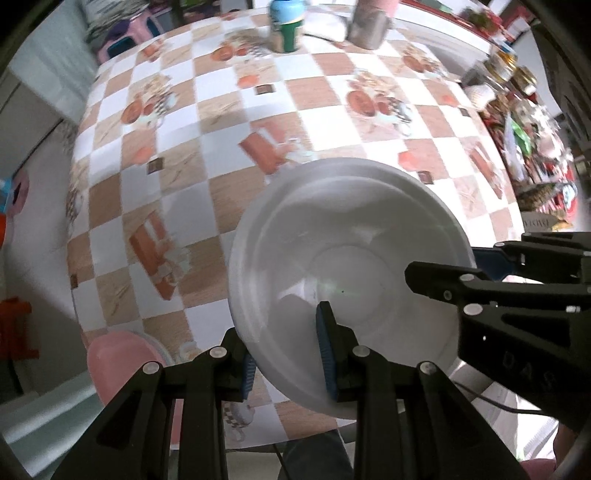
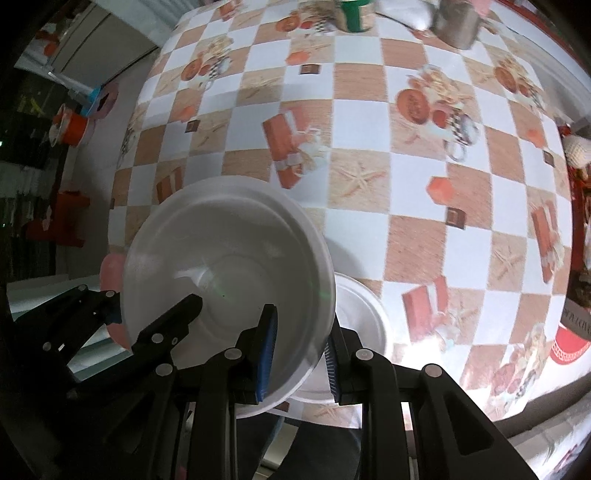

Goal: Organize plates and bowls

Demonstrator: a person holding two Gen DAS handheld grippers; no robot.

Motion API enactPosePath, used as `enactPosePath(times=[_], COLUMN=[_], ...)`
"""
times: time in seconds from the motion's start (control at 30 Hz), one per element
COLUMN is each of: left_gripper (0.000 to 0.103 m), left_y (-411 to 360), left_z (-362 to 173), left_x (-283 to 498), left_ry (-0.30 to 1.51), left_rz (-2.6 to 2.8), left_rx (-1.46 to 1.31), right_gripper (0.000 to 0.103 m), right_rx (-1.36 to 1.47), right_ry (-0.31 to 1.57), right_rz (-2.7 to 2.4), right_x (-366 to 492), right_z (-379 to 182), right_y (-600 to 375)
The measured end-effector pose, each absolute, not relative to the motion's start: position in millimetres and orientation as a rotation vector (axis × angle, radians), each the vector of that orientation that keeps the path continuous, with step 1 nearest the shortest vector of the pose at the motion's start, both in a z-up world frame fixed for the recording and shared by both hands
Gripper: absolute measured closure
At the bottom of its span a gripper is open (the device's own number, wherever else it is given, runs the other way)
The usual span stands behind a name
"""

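white bowl (image 1: 343, 280) held over table's near edge — left gripper (image 1: 288, 354) and right gripper (image 2: 299, 354) both clamp its rim. step: carrying bowl. next — lower onto white plate (image 2: 362, 317) or pink plate (image 1: 118, 354), release gently.

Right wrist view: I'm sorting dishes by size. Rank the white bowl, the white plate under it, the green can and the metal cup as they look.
1. White bowl, though it is nearest the camera.
2. White plate, partly hidden.
3. Metal cup and green can: both far and cropped, so unranked.
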State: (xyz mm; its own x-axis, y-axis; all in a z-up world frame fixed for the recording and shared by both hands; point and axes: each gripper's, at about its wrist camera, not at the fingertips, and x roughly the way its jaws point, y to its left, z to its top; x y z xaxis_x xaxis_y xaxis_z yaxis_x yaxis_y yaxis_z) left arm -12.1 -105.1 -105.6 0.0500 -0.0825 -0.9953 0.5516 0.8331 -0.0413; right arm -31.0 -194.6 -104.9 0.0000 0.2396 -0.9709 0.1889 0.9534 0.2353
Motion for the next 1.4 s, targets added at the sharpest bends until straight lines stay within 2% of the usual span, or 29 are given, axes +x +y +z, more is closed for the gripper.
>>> enactPosePath(times=[0.63,0.73,0.9,0.97,1.03,1.1,1.2,1.23,1.4], left_gripper=[0.071,0.065,0.045,0.044,0.039,0.034,0.032,0.032,0.032], left_y=[-144.6,-143.9,-137.1,-132.5,-126.1,-119.3,-110.5,-107.9,-105.8], left_z=[-162.0,-163.4,-153.8,-148.3,-144.6,-140.4,-136.1,-135.1,-129.0], left_x=[-46.1,-47.0,-43.8,-42.0,-39.6,-37.5,-35.7,-34.4,-30.6], left_ry=[1.582,1.59,1.591,1.582,1.586,1.589,1.594,1.594,1.586], left_rz=[-0.624,-0.606,-0.61,-0.604,-0.601,-0.592,-0.579,-0.573,-0.561], left_rx=[0.568,0.587,0.567,0.569,0.556,0.535,0.523,0.521,0.515], right_gripper=[0.076,0.076,0.076,0.067,0.038,0.027,0.006,0.001,0.001], right_rx=[0.42,0.406,0.313,0.308,0.291,0.309,0.317,0.325,0.354], right_ry=[1.696,1.713,1.729,1.732,1.729,1.721,1.716,1.71,1.72], right_rz=[-0.058,-0.057,-0.046,-0.047,-0.072,-0.074,-0.085,-0.09,-0.112], right_x=[-86.3,-88.1,-86.6,-86.0,-84.3,-85.7,-87.8,-89.7,-95.0], right_z=[-152.9,-159.7,-160.8,-160.2,-159.1,-156.5,-153.3,-151.8,-153.4], right_y=[-222.8,-219.6,-213.1,-214.8,-219.7,-225.8,-233.2,-235.1,-237.8])
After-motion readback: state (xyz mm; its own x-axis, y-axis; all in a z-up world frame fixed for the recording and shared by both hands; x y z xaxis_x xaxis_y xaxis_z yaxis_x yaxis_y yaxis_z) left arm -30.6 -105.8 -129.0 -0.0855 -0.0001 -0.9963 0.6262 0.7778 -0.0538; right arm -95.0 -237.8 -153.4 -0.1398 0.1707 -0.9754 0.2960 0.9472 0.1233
